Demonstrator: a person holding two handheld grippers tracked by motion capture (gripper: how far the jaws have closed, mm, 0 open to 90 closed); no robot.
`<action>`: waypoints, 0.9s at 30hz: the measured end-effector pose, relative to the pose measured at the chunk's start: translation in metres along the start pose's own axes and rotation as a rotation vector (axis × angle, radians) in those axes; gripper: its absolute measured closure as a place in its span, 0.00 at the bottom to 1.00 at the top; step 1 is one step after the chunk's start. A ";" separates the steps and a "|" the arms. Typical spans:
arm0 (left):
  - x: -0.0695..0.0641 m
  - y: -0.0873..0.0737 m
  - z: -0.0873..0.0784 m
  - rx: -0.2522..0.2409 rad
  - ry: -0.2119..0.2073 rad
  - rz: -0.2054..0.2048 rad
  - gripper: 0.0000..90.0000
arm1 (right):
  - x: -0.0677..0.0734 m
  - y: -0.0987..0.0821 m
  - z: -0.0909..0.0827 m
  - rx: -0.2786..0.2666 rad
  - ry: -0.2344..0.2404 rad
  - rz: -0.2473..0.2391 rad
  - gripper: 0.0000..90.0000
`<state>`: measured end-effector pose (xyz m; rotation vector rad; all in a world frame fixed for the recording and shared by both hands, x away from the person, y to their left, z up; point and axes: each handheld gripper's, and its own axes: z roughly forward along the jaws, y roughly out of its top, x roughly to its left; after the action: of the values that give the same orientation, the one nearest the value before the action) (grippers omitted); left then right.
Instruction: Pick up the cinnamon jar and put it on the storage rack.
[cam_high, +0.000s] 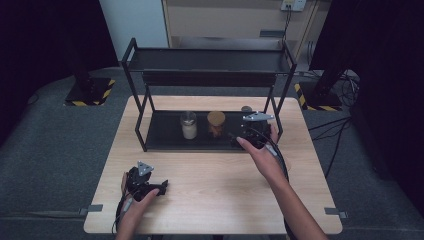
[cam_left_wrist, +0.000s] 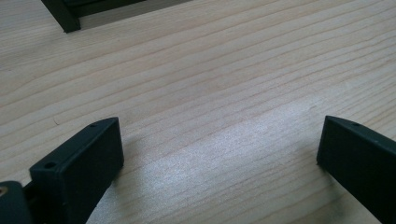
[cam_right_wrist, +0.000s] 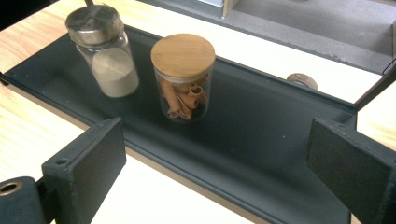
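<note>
Here's the pale wooden table (cam_high: 210, 200), grey tabs at its near left (cam_high: 94, 208) and near right (cam_high: 334, 211) edges, and on its far half stands a black two-tier rack (cam_high: 210, 60), the glass shaker of pale powder (cam_high: 189, 126) upright left of centre on the lower shelf under a metal lid. Just behind the rack's right end sits a small round brown-topped thing (cam_high: 246, 108), too small to make out. Beyond that it's grey carpet (cam_high: 55, 145), hazard-striped stand bases far left (cam_high: 90, 92) and far right (cam_high: 320, 97), cables (cam_high: 340, 135) trailing on the right, and a beige cabinet (cam_high: 225, 20) at the back.
</note>
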<state>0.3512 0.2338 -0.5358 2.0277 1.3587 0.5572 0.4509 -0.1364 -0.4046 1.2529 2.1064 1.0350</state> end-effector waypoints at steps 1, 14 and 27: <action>0.000 0.000 0.000 0.000 0.000 0.000 0.00 | -0.001 -0.001 -0.001 0.001 0.000 0.001 0.06; 0.000 0.000 0.000 0.000 0.000 0.000 0.00 | -0.008 -0.009 -0.022 -0.003 0.009 0.000 0.04; 0.000 0.000 0.000 0.000 0.000 0.000 0.00 | -0.018 -0.019 -0.045 -0.017 -0.007 0.014 0.04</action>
<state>0.3512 0.2338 -0.5358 2.0274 1.3586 0.5572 0.4176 -0.1738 -0.3925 1.2628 2.0825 1.0502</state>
